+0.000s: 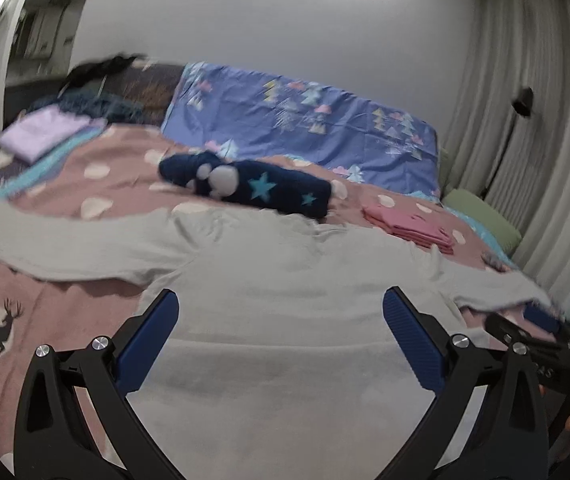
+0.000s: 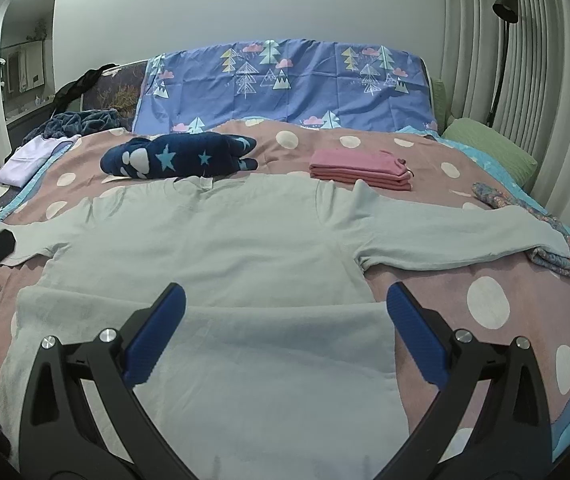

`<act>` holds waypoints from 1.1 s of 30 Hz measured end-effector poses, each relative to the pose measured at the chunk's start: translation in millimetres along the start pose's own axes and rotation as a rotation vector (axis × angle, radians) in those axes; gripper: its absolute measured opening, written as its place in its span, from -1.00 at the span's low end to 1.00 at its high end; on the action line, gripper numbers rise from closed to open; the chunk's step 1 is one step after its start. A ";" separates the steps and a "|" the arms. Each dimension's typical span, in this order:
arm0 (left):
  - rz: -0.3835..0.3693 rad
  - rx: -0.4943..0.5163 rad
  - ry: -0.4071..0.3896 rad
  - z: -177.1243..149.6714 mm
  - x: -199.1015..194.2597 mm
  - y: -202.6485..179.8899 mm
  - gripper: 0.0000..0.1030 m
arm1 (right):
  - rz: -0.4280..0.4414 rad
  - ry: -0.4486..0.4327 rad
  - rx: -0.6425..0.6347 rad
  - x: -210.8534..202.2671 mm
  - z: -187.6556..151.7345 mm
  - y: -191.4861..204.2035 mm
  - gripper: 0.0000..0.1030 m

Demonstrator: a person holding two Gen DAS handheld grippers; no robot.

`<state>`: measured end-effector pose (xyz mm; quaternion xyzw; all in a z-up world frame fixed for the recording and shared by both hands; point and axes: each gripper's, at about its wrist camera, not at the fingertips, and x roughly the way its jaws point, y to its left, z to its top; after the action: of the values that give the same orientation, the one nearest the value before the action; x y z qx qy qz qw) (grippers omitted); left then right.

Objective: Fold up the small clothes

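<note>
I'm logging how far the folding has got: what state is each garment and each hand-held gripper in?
Pale grey long-sleeved shirt: spread flat, sleeves out, bottom hem folded up.
Pink garment: folded, neat stack.
Navy star-print garment: bundled, not flat.
Lilac garment: folded at the bed's edge.
Left hand-held gripper: open, holding nothing.
Right hand-held gripper: open, holding nothing.

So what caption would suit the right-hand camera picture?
Open right gripper poised over a pale grey long-sleeved top spread on the bed.
</note>
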<state>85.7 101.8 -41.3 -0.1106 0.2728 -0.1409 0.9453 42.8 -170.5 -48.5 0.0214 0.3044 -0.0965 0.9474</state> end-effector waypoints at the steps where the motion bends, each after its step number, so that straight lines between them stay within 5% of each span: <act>1: -0.009 -0.029 0.016 1.5 4.8 12.5 0.97 | -0.003 0.004 0.000 2.5 -0.9 0.9 0.96; 10: 0.051 -0.218 0.002 13.9 17.7 113.0 0.86 | -0.007 0.016 -0.027 23.8 0.2 11.7 0.96; 15: 0.161 -0.393 0.017 15.7 17.3 212.2 0.15 | 0.069 0.012 -0.072 37.1 2.5 11.9 0.96; 19: 0.225 -0.543 0.029 10.1 13.4 283.4 0.12 | 0.148 0.057 -0.086 56.3 6.0 4.5 0.96; 25: 0.312 -0.692 0.016 10.8 22.8 366.9 0.12 | 0.109 0.010 -0.083 64.8 15.9 8.3 0.96; 32: 0.381 -0.762 -0.114 36.9 27.9 410.1 0.11 | 0.121 0.027 -0.107 83.2 23.9 24.7 0.96; 33: 0.411 -0.748 -0.121 43.1 29.2 412.1 -0.02 | 0.120 0.037 -0.110 87.8 24.9 27.2 0.96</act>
<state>217.9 483.6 -137.7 -0.3974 0.2653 0.1655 0.8627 132.3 -161.3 -79.8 -0.0109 0.3249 -0.0223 0.9454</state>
